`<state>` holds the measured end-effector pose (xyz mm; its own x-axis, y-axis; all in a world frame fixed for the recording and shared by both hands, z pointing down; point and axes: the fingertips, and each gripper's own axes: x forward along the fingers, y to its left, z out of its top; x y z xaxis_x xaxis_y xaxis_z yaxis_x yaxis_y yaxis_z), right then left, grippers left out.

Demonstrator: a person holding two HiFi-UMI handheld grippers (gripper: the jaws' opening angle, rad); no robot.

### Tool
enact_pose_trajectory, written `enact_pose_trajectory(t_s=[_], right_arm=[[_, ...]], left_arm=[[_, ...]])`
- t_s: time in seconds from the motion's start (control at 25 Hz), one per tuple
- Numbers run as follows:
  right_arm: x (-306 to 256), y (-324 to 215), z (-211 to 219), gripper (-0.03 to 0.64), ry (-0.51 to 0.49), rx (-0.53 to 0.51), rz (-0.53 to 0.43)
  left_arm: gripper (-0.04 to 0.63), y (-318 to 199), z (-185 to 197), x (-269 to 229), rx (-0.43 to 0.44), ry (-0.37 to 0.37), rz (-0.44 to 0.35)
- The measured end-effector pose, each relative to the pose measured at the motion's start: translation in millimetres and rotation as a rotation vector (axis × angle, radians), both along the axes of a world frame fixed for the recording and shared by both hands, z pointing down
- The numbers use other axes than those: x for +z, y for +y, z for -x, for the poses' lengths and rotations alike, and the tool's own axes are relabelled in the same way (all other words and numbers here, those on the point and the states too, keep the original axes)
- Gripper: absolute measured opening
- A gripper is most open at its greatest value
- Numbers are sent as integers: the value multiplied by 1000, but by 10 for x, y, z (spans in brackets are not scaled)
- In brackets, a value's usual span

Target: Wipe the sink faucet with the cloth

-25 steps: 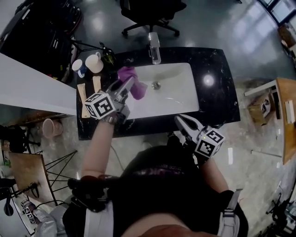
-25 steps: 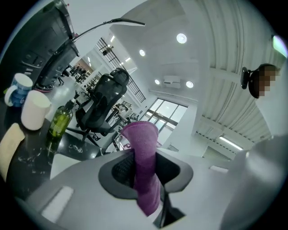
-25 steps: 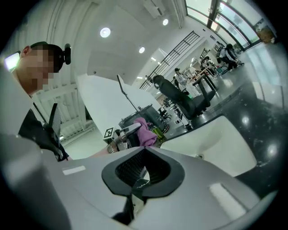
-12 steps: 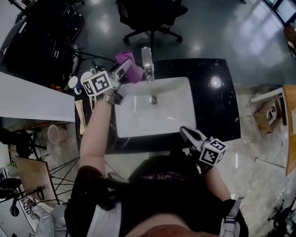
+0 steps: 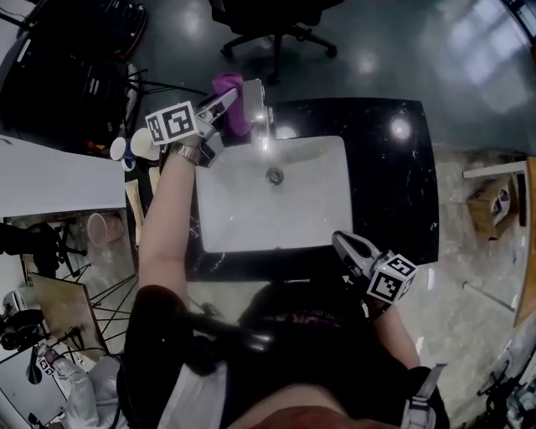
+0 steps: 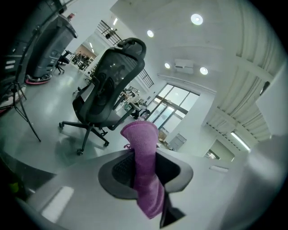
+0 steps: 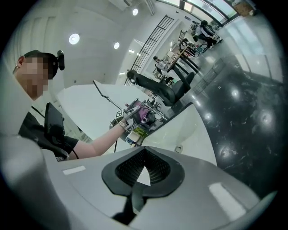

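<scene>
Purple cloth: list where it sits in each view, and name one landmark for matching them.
Head view: purple cloth at top centre, in the left gripper, beside the faucet.
Left gripper view: cloth at lower centre, pinched between the jaws.
Right gripper view: cloth small, mid-frame, beyond the sink.
Shared landmark: black office chair.
</scene>
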<state>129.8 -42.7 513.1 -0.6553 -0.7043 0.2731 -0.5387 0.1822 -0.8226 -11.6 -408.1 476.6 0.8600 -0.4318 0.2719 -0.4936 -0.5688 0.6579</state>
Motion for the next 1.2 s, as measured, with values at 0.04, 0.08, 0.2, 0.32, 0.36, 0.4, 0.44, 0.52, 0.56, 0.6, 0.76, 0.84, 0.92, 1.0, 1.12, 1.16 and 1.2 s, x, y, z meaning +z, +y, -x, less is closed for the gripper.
enact_pose_trajectory(t_s=[0.04,0.08,0.2,0.32,0.36,0.4,0.44,0.52,0.56,0.6,0.76,0.84,0.92,1.0,1.12,1.16,1.2], right_arm=[[18,-16,-12,12,-1,-1,4],[33,-30,-22,12,-2,-3,8],[76,-61,-33,12,-11,-9,21],[121,-88,-31,12,-22,-19,30],[136,-96,-23,12,-24,-23,32],[150,-101,-11,12,-26,-27,33],[161,-104,3,12,-27,-32,34],[176,-103,28,12,-30,-39,36],[181,-99,36,12,-31,-42,37],[185,-94,40,12,-31,-43,38],[193,-68,31,12,-37,-34,42],[175,-52,39,12,-40,-31,39],[150,-42,51,12,-44,-31,32],[124,-28,72,12,-51,-32,26],[86,-1,128,12,-67,-35,20],[72,8,155,12,-72,-37,16],[53,17,185,12,-75,-40,11]], left_arm=[[97,-9,-34,73,15,-11,13],[97,-19,-58,145,23,-18,26],[97,-53,-70,371,25,-35,79],[97,-37,-73,681,20,-107,134],[97,-31,-79,786,14,-138,145],[95,-25,-81,886,7,-169,152],[95,-16,-77,985,1,-201,160],[95,18,-65,1175,0,-263,176],[95,35,-61,1244,1,-285,182],[94,44,-58,1281,1,-299,184],[95,36,-64,1291,0,-296,193],[95,38,-49,1267,-15,-264,212],[97,32,-28,1164,-41,-198,224],[97,36,-8,984,-56,-132,210],[97,80,6,623,-48,-75,149],[97,98,14,487,-43,-61,124],[97,115,26,346,-37,-49,98]])
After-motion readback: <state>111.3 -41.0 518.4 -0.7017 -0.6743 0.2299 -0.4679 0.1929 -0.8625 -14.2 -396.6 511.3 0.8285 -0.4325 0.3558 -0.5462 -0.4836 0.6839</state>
